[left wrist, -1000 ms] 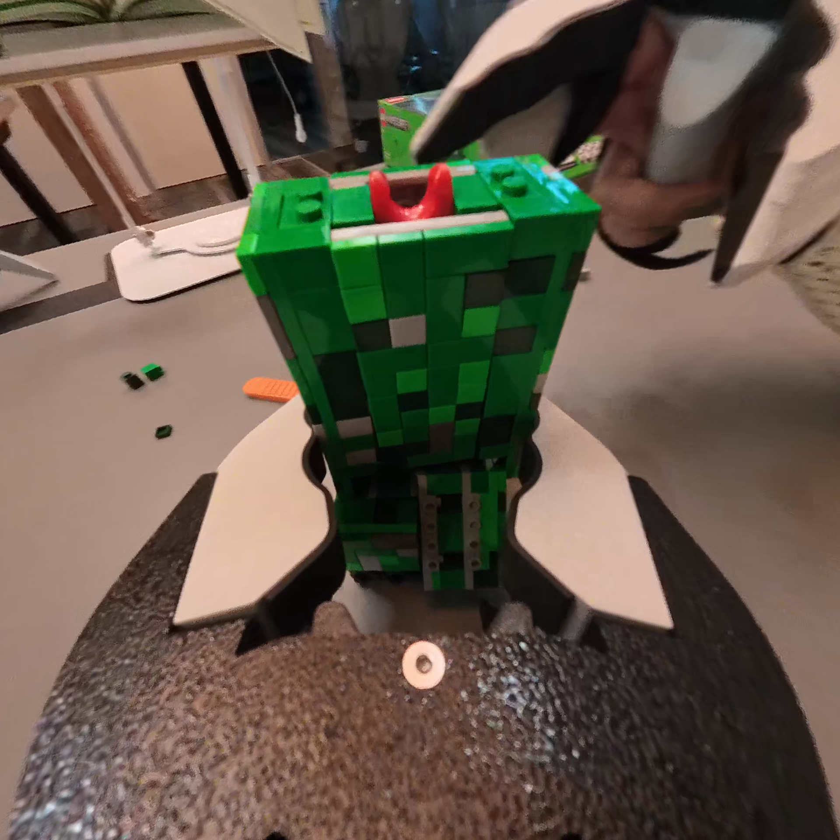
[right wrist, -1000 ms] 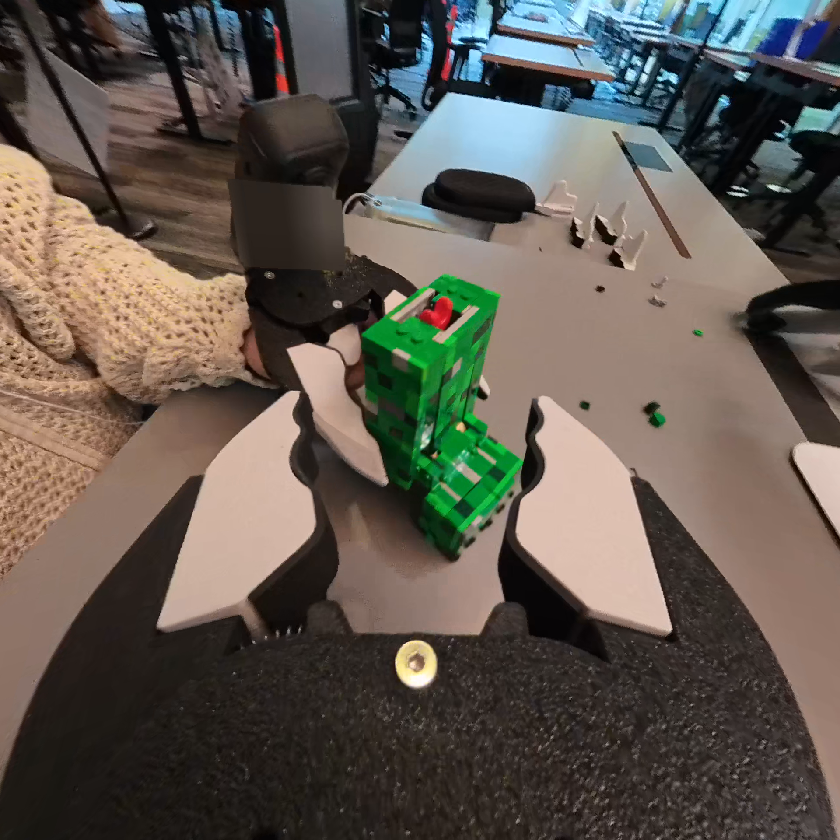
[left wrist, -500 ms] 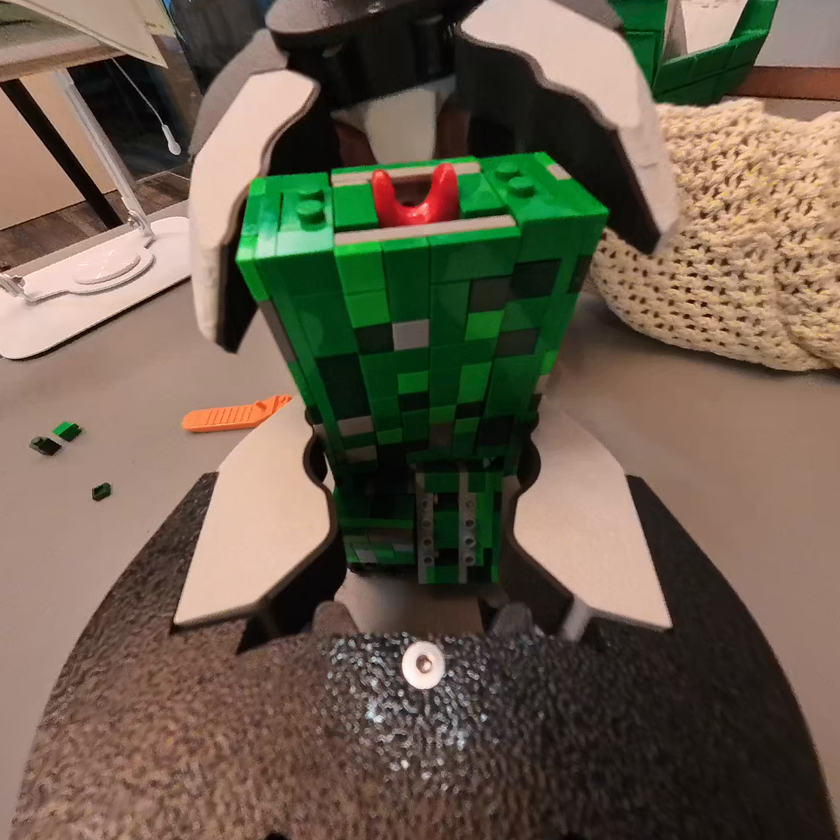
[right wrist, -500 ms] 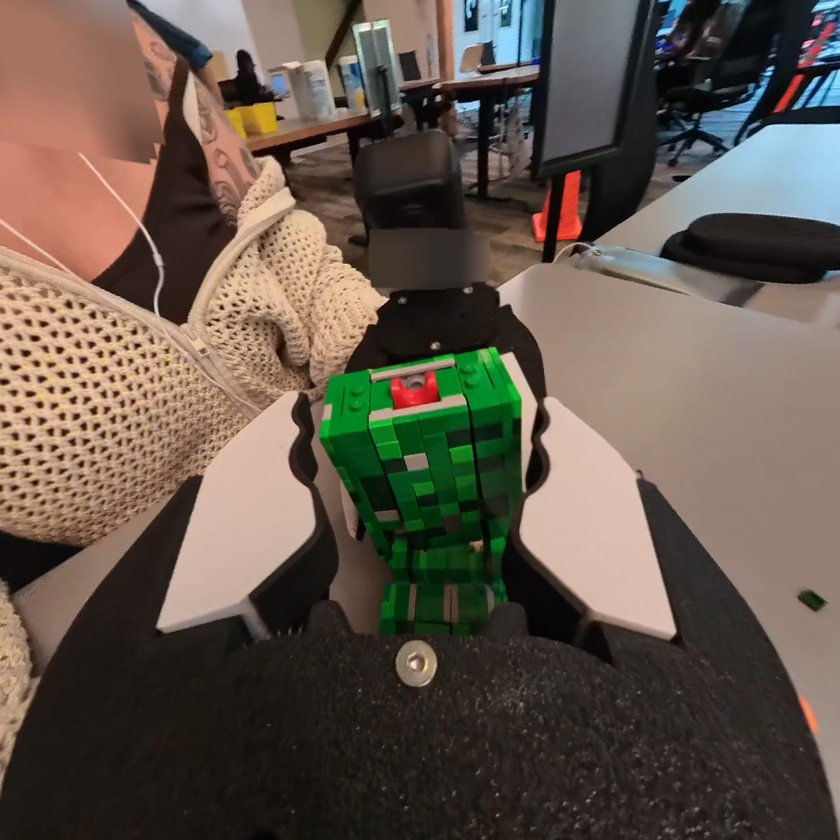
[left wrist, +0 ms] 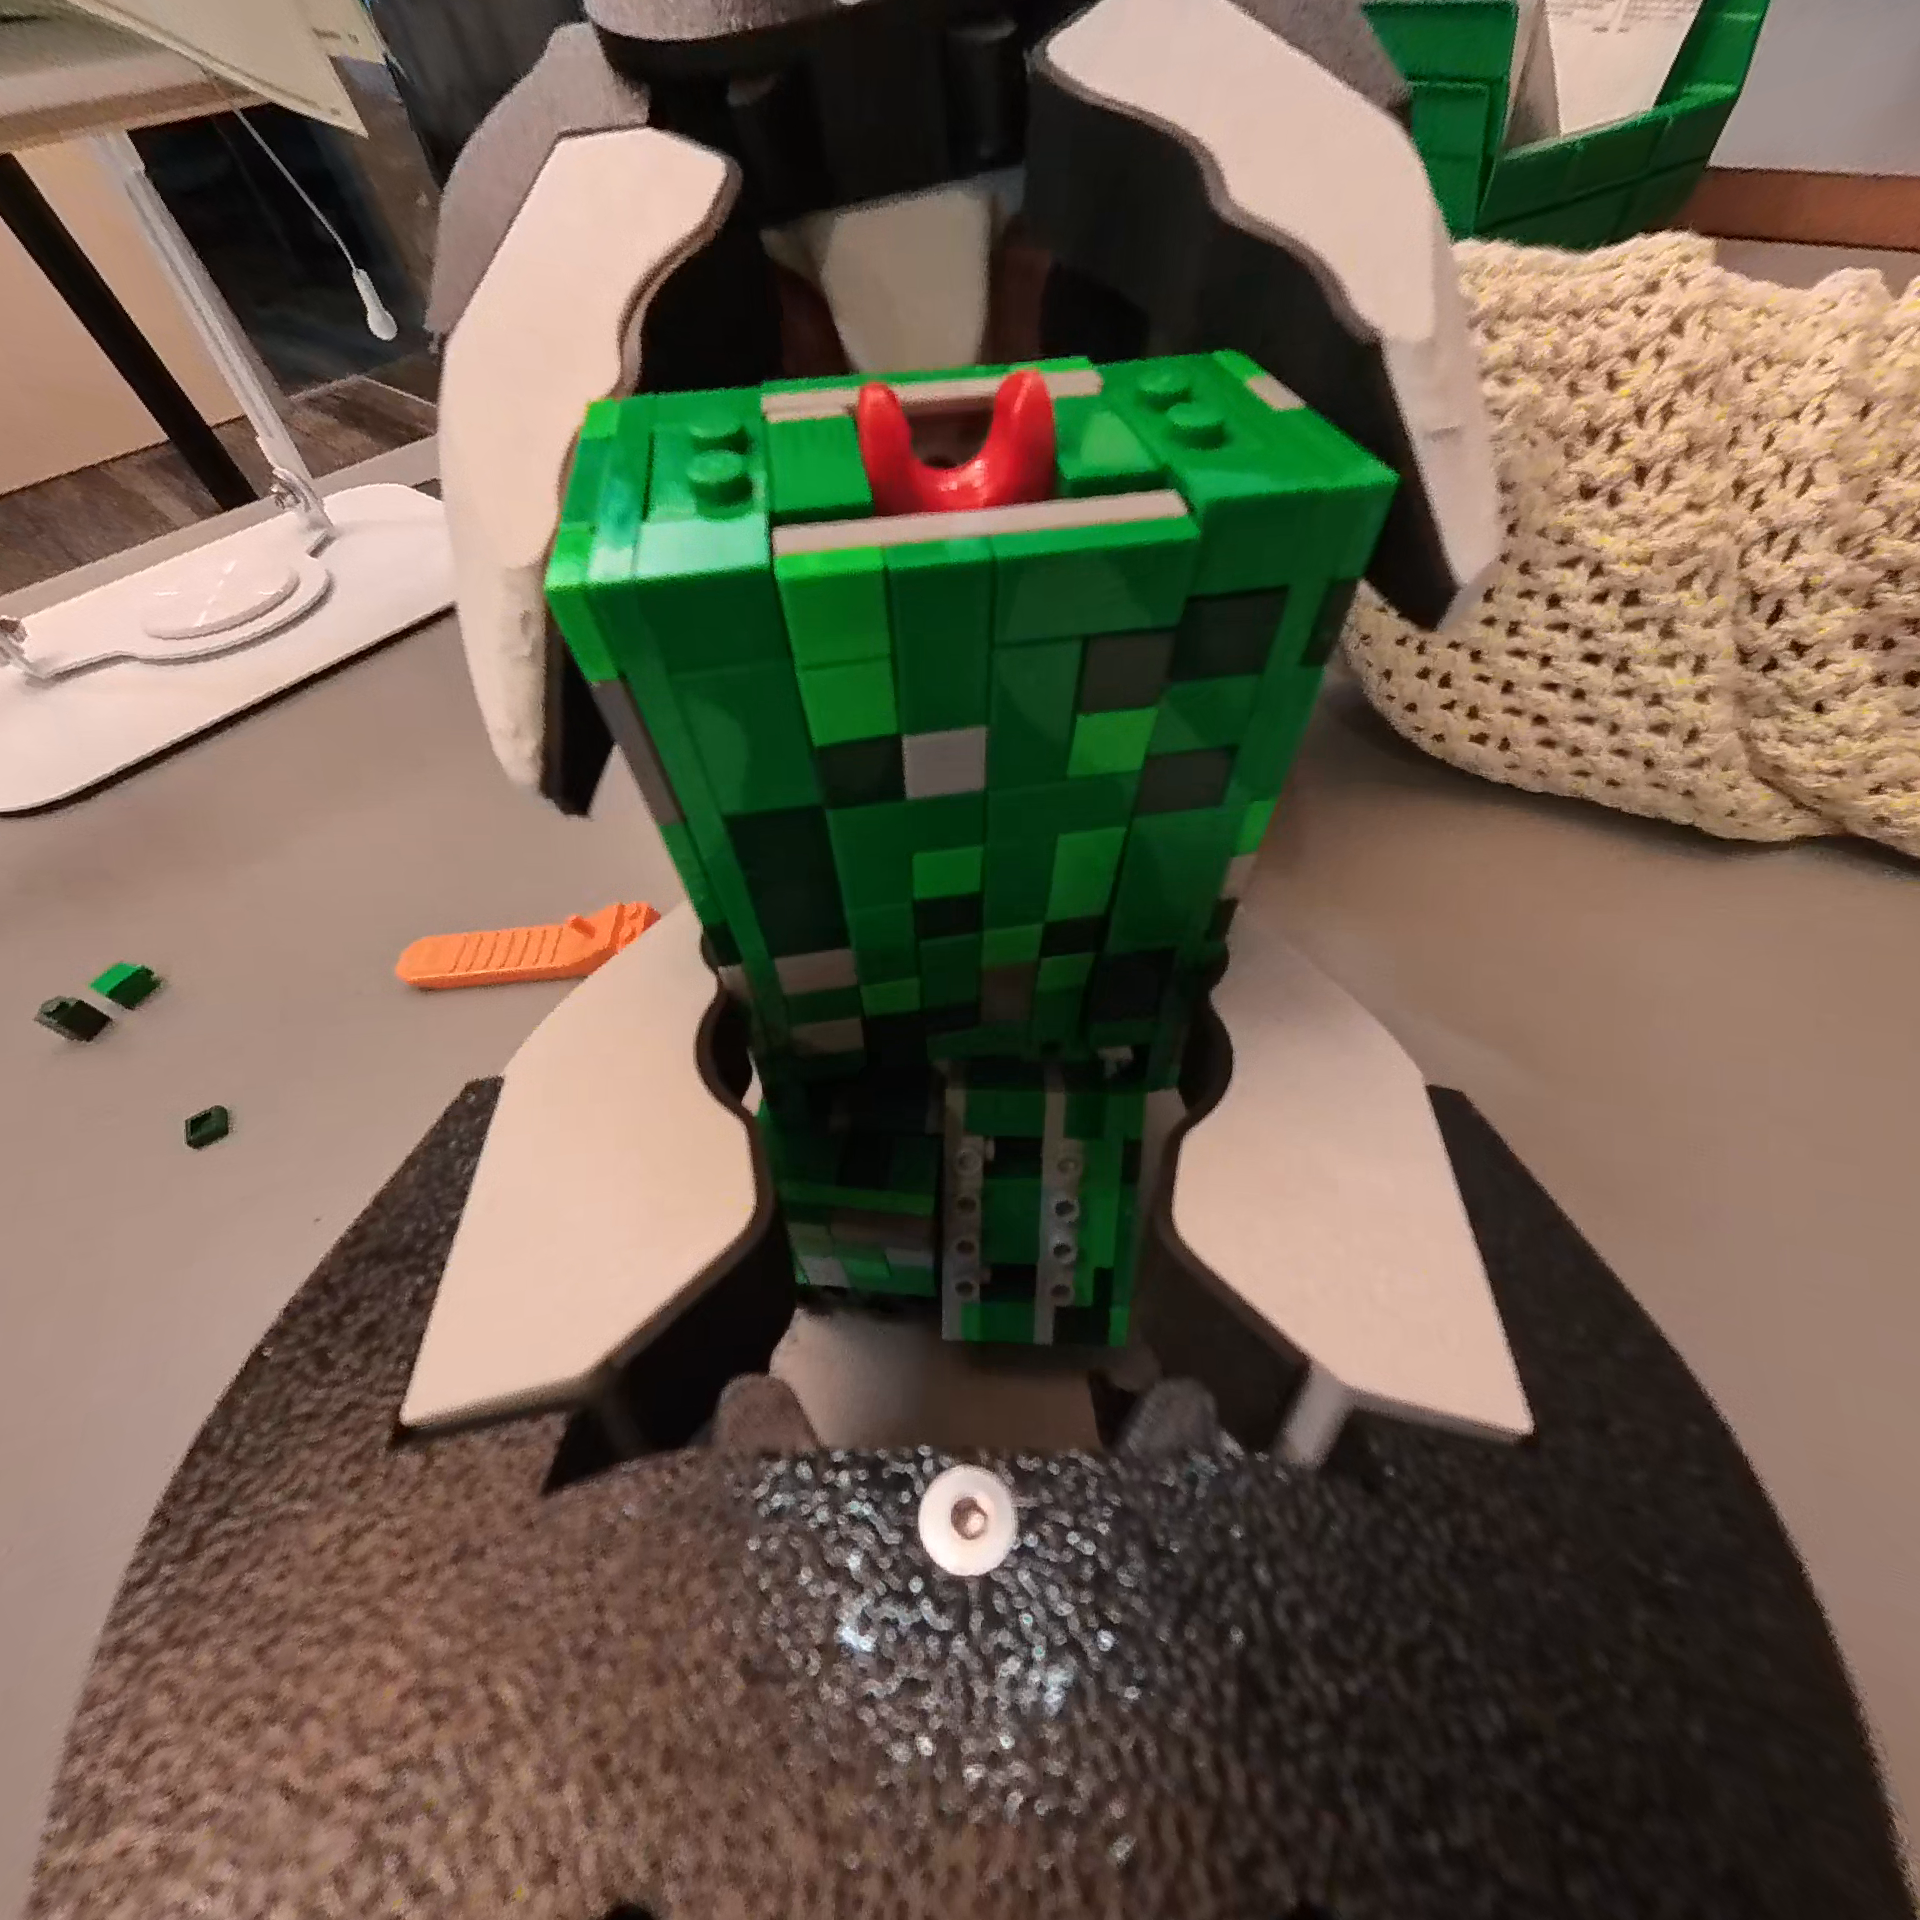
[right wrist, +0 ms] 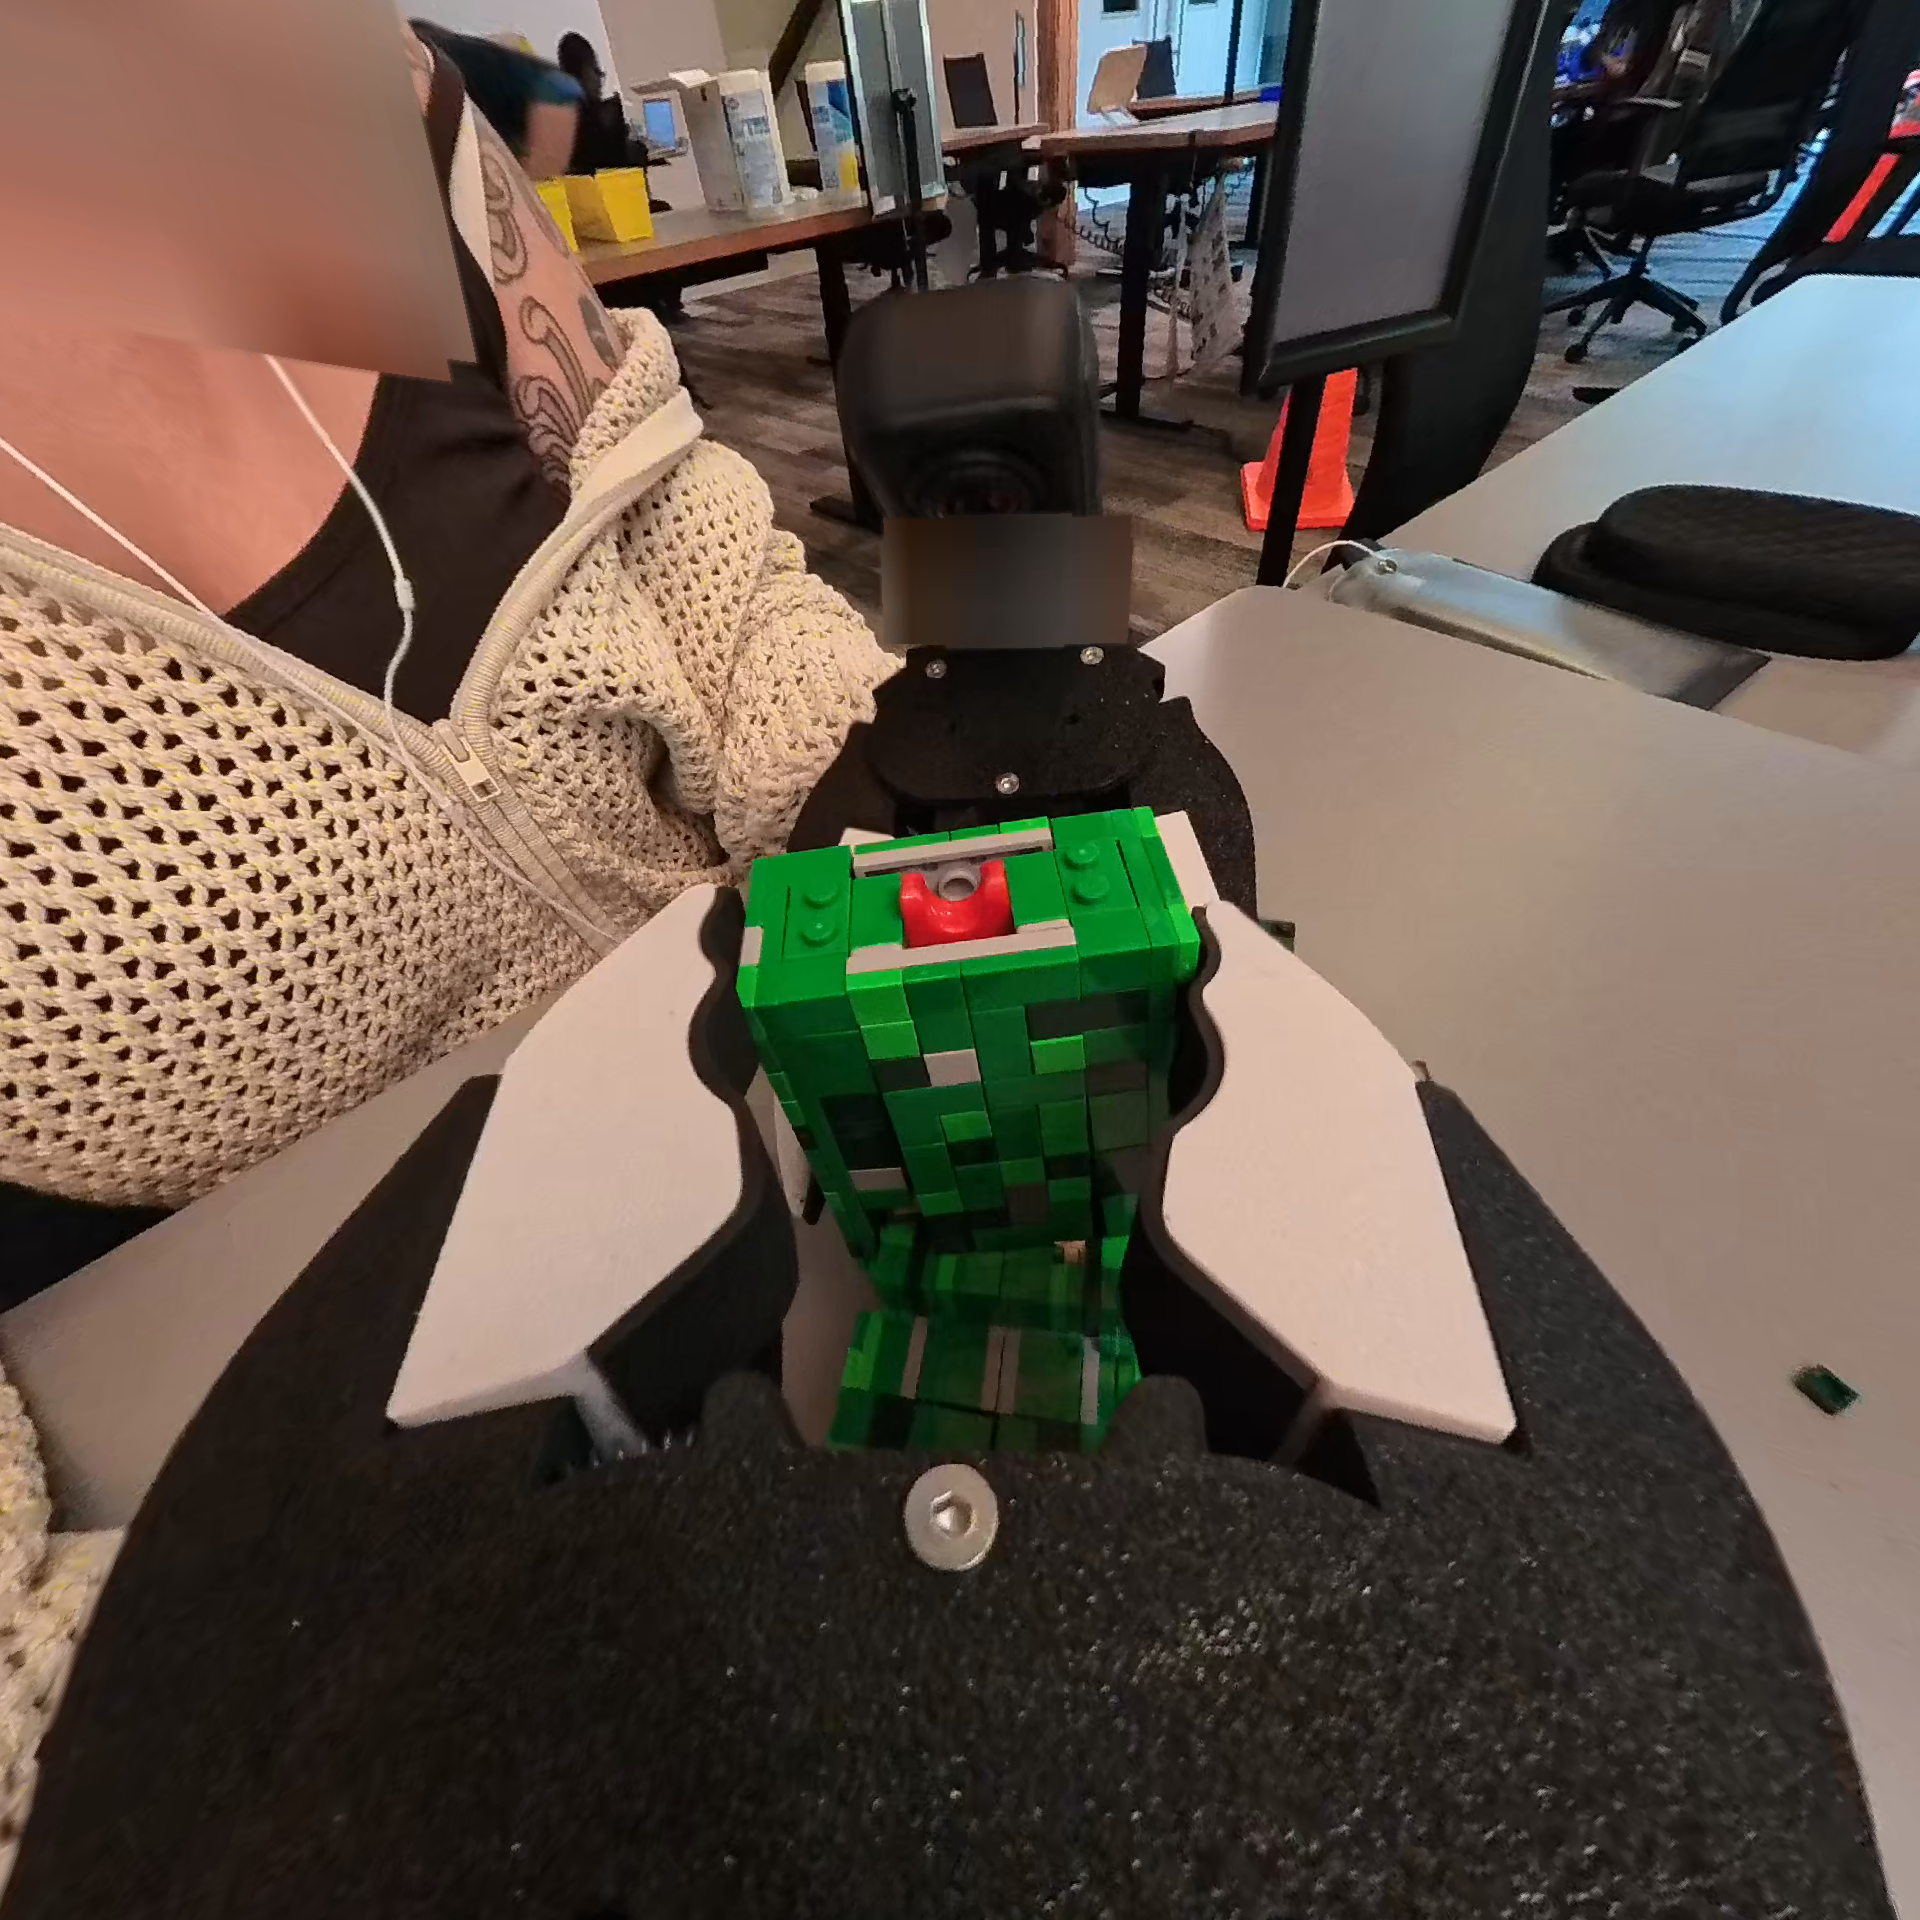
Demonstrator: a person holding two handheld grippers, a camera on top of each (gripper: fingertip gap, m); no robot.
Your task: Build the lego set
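A tall green Lego figure body [left wrist: 966,790] with dark and grey tiles stands upright on the grey table [left wrist: 1579,1060]. A red clip piece [left wrist: 951,457] sits in a slot on its top. My left gripper [left wrist: 961,966] is shut on the body's lower part. My right gripper [right wrist: 966,935] faces it from the opposite side, open, with a finger on each side of the upper body [right wrist: 966,1091]. In the left wrist view its white fingers [left wrist: 499,499] flank the top of the model. The red clip [right wrist: 940,914] also shows in the right wrist view.
An orange brick separator [left wrist: 520,951] and a few small green pieces [left wrist: 99,997] lie left of the model. A white stand base [left wrist: 156,644] is far left. A cream knit sleeve [left wrist: 1662,571] rests at right. A person in a knit sweater [right wrist: 312,831] sits close by. One gripper's finger ends stand about 7 centimetres off the other's.
My right gripper swung round from the side to face the left gripper and moved in until its open fingers straddle the model's upper part. The left gripper kept its hold.
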